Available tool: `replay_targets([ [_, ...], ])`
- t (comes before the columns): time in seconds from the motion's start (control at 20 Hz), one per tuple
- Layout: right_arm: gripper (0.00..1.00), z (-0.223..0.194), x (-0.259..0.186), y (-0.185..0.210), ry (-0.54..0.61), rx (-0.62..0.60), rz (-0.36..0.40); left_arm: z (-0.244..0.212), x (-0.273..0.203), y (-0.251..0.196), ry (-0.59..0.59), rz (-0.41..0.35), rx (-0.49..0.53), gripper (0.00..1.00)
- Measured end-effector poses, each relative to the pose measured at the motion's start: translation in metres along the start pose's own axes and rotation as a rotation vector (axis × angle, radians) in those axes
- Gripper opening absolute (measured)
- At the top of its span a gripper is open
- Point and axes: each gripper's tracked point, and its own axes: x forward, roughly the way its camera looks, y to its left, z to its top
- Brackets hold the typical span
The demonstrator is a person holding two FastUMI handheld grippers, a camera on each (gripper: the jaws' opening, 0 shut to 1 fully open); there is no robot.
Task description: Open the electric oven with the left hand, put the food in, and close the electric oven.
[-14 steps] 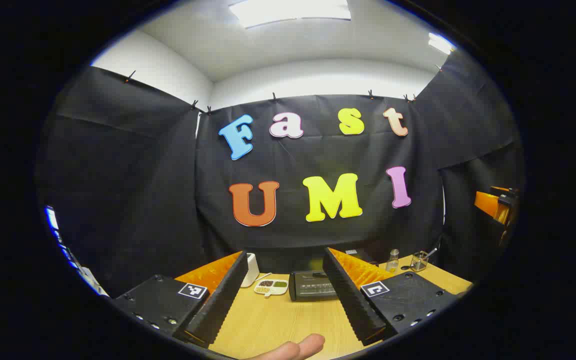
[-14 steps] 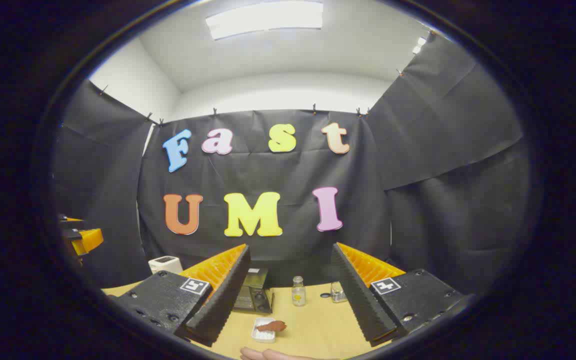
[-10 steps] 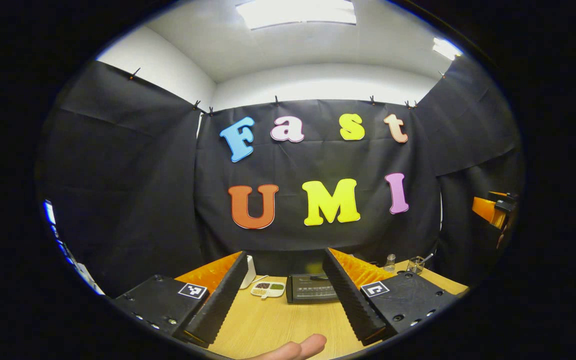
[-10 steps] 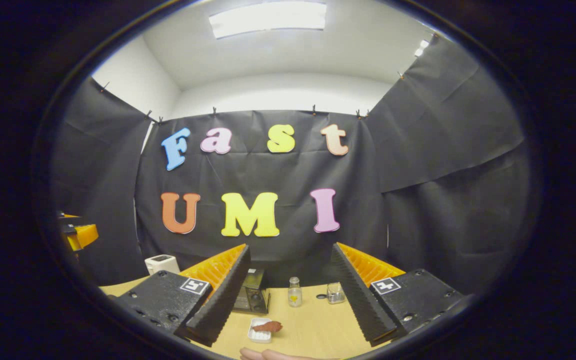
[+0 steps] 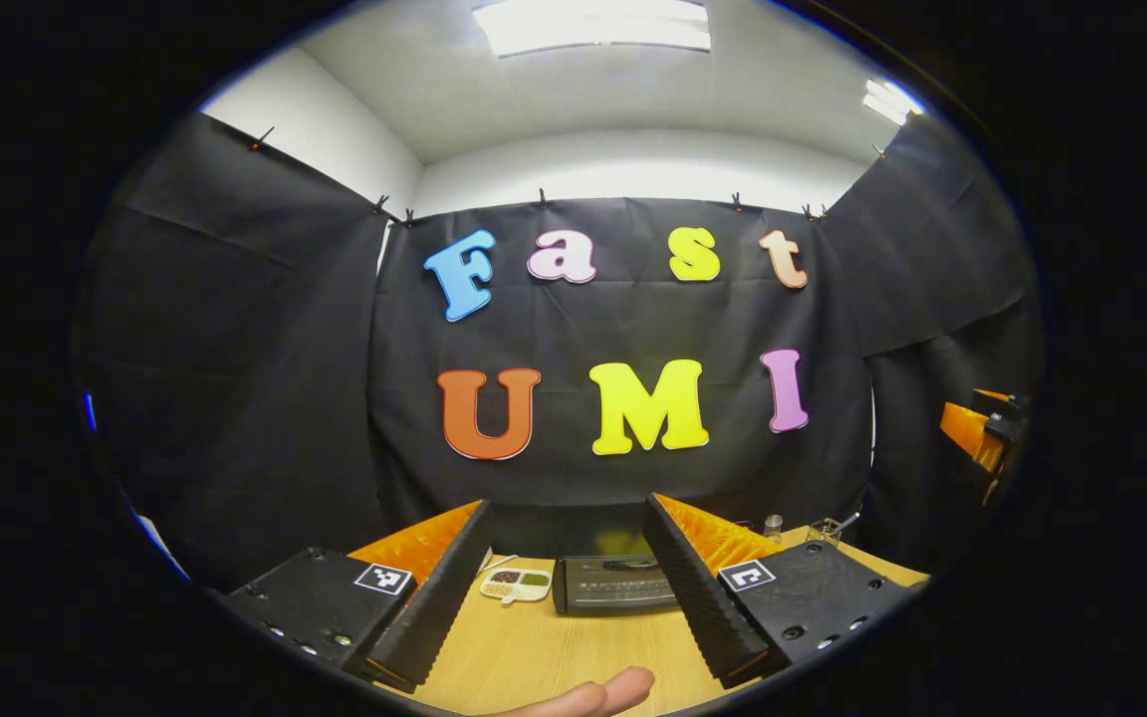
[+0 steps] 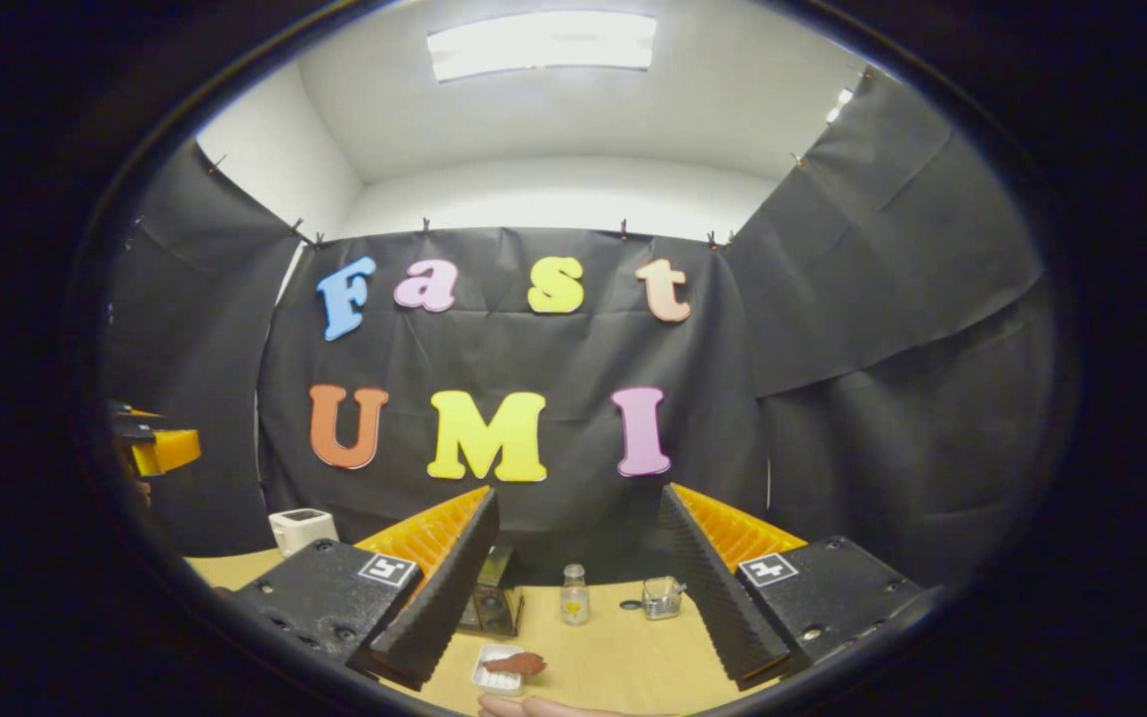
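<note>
I am holding my left gripper (image 5: 562, 607) with its fingers wide and empty above the bench (image 5: 544, 647), lining up on the oven (image 5: 613, 584) standing closed ahead, its door unopened. I am keeping my right gripper (image 6: 578, 602) equally wide and empty over the food (image 6: 514, 662) on its small white tray (image 6: 494, 678), probably ready to lift it.

On the worktop (image 5: 534, 647) I count one electric oven (image 5: 613, 584), one white divided dish (image 5: 516, 585) with three compartments, one white box-shaped appliance (image 6: 301, 528), one small bottle (image 6: 573, 596), one glass jar (image 6: 663, 596) and one small white tray (image 6: 496, 675) carrying one brown piece of food (image 6: 516, 662). Two claws are about: left claw (image 5: 564, 588), right claw (image 6: 573, 588). Overhead, one long ceiling light (image 6: 542, 45).
</note>
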Motion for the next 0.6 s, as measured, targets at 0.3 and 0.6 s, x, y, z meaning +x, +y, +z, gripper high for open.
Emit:
replay_targets([
  [0.3,1.0,-0.026,0.016,-0.01,0.057,0.052,0.027,-0.041,0.076,-0.053,0.038,-0.094,-0.023,0.96],
  [0.6,1.0,-0.035,0.026,-0.024,0.057,0.057,0.017,-0.115,0.16,-0.079,0.149,-0.146,0.01,0.96],
])
